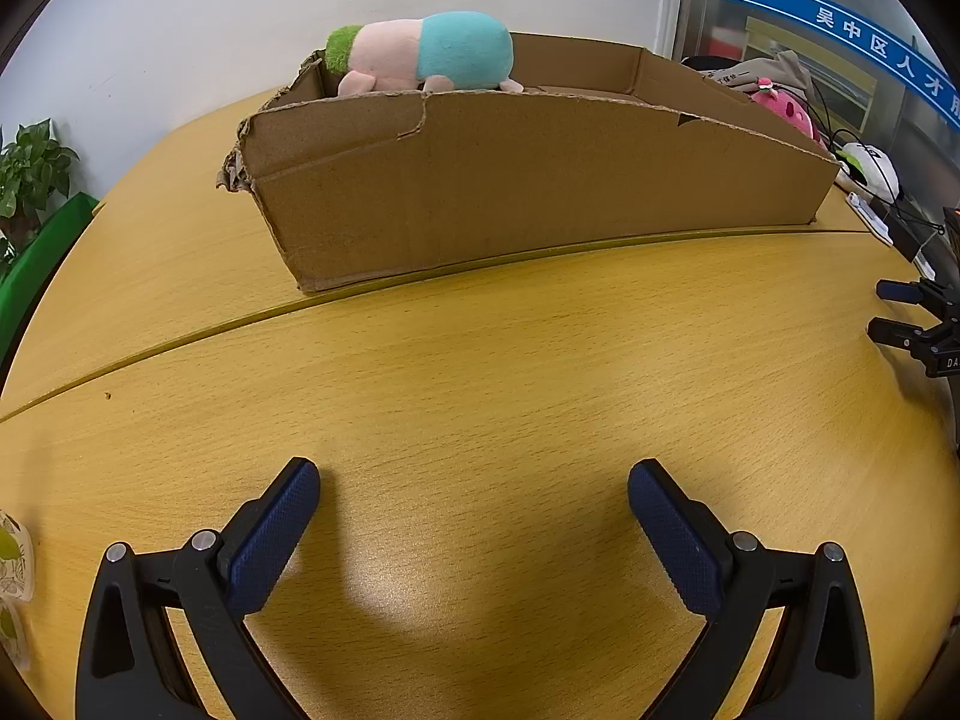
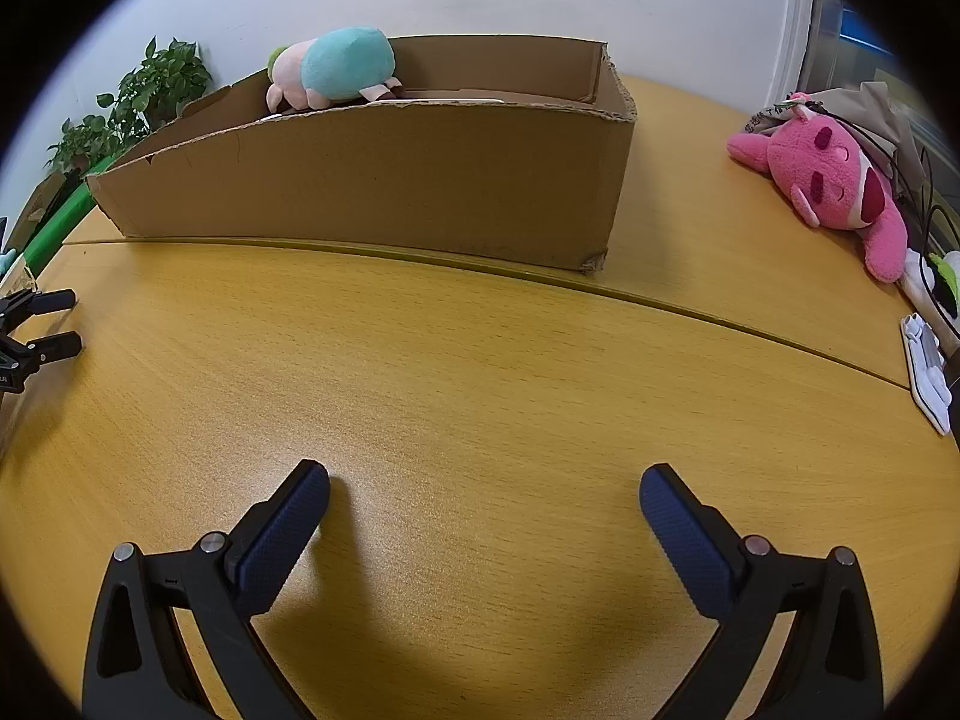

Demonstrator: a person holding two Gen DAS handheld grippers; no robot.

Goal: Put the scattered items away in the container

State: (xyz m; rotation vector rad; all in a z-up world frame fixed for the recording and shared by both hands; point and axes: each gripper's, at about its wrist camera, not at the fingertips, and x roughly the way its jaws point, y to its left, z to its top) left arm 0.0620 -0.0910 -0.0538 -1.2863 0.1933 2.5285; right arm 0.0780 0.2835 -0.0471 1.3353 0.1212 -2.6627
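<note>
A long open cardboard box stands on the wooden table; it also shows in the right wrist view. A pink, teal and green plush toy lies in its left end, also seen from the right wrist. A pink plush lies on the table right of the box, partly seen from the left wrist. My left gripper is open and empty above bare table. My right gripper is open and empty too. Each gripper shows at the other view's edge: right, left.
A potted plant and a green object stand at the left. A grey bag, cables, a white and green object and a white flat item lie at the right table edge.
</note>
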